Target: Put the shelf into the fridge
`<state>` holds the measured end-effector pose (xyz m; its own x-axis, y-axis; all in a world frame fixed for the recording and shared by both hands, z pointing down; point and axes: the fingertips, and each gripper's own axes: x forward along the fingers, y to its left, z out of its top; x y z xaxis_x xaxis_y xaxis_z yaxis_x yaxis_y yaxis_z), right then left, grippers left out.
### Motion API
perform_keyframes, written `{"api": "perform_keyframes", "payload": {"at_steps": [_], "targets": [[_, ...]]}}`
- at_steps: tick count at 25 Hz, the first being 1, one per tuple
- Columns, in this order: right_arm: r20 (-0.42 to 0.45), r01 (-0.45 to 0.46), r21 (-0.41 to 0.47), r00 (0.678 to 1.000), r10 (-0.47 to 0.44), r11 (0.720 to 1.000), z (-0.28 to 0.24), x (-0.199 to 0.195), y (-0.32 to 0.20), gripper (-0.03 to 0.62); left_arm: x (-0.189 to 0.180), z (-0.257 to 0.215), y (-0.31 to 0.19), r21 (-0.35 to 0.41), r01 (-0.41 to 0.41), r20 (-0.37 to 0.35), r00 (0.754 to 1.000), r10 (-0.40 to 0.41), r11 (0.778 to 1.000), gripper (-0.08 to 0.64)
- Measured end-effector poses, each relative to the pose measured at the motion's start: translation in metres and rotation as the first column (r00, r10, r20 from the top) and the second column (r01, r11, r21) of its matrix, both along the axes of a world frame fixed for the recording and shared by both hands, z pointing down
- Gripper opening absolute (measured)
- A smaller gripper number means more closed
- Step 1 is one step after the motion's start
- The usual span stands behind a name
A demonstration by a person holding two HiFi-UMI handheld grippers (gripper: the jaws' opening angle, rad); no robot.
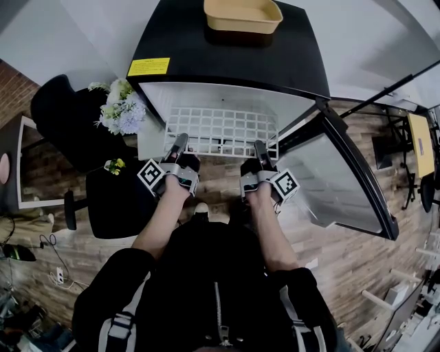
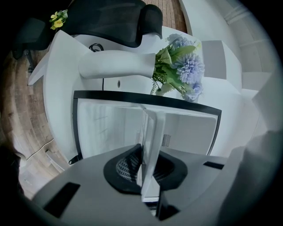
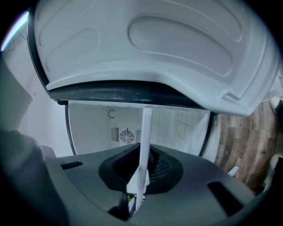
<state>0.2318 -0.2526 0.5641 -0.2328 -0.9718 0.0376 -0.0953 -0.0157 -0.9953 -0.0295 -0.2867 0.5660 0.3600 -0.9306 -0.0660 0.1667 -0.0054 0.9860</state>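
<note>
The white wire shelf (image 1: 221,130) lies flat in the mouth of the black fridge (image 1: 172,41), at 12 o'clock from my hands. Its near edge sticks out toward me and its far edge is under the fridge's top. I hold that near edge at two places. My left gripper (image 1: 180,144) is clamped on it toward 11 o'clock and my right gripper (image 1: 261,148) toward 1 o'clock. In each gripper view the shelf's rim runs edge-on between closed jaws, so both grips look firm. To do this step well, I judge I should keep both grippers level and push them forward together, so the shelf goes in square and doesn't jam at one corner. I should let go only once it rests on its supports. The fridge door (image 1: 344,179) stands open toward 3 o'clock, clear of my right arm. A yellow tray (image 1: 242,15) sits on top of the fridge at 12 o'clock, and flowers (image 1: 124,106) stand beside the fridge at 10 o'clock, near enough to my left elbow's path to mind. The right gripper view shows a fan grille (image 3: 127,135) on the back wall. No view shows the side ledges, so I can't tell whether the shelf is on them, or how deep its hidden far edge reaches.
</note>
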Motion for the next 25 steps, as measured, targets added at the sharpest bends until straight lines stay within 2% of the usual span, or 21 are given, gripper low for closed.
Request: {"api": "perform_keyframes", "payload": {"at_steps": [5,9,12,16,25], "targets": [[0.033,0.017,0.025,0.999,-0.018,1.0,0.003,-0.002,0.011,0.029,-0.001,0.001,0.009,0.019,-0.004,-0.018,1.0,0.005,1.0,0.046],[0.013,0.047,0.017,0.999,-0.047,0.999,0.007,-0.006,0.015,0.058,0.003,-0.001,0.008,0.038,-0.032,0.009,0.999,0.032,0.999,0.044],[0.018,0.048,0.028,0.999,-0.048,0.998,0.008,-0.008,0.025,0.051,0.007,-0.001,0.02,0.051,-0.054,0.024,0.998,0.052,0.997,0.044],[-0.024,0.062,0.038,0.998,-0.061,0.997,0.007,-0.009,0.034,0.035,0.014,0.001,0.037,0.05,-0.078,0.047,0.996,0.075,0.996,0.044],[0.027,0.057,0.052,0.998,-0.059,0.997,0.002,-0.013,0.038,0.032,0.016,-0.003,0.041,0.062,-0.095,0.07,0.993,0.091,0.994,0.043]]}}
